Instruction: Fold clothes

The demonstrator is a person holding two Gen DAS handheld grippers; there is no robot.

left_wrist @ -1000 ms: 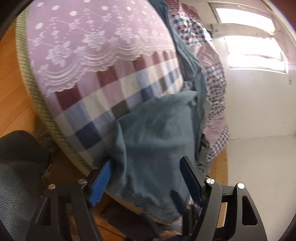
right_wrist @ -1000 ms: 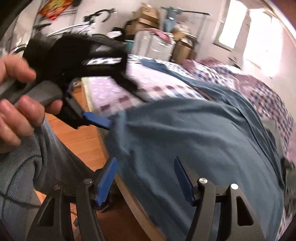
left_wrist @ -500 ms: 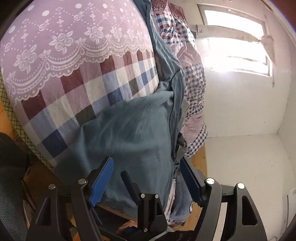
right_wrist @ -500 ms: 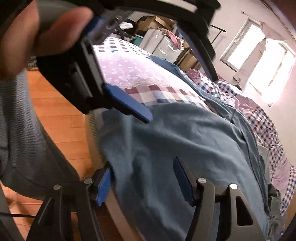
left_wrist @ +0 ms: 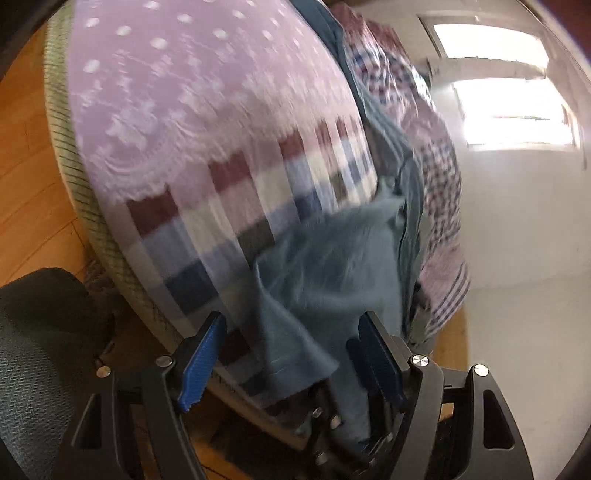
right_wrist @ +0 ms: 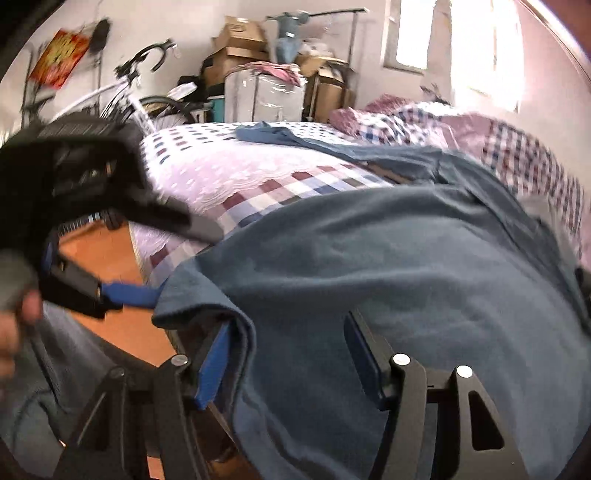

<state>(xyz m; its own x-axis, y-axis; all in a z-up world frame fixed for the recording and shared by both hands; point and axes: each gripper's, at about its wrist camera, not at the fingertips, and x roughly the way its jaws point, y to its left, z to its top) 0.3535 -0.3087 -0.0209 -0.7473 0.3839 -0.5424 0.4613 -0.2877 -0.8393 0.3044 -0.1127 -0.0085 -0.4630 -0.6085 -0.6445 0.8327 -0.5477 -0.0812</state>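
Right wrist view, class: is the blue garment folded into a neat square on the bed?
No, the blue garment lies spread loosely, hanging over the edge of the bed, between the open right gripper.

A white bicycle point(right_wrist: 122, 92) leans near stacked cardboard boxes point(right_wrist: 240, 40) behind the checked bedspread point(right_wrist: 295, 184); wooden floor point(left_wrist: 29, 177) below.

Bright daylight pours through the window point(right_wrist: 408, 35) onto white walls. A bed point(right_wrist: 236, 173) with purple checked sheets fills the room – orange wood floor point(left_wrist: 26, 155) beside it, cardboard boxes point(right_wrist: 240, 44) and a bicycle point(right_wrist: 122, 92) behind.
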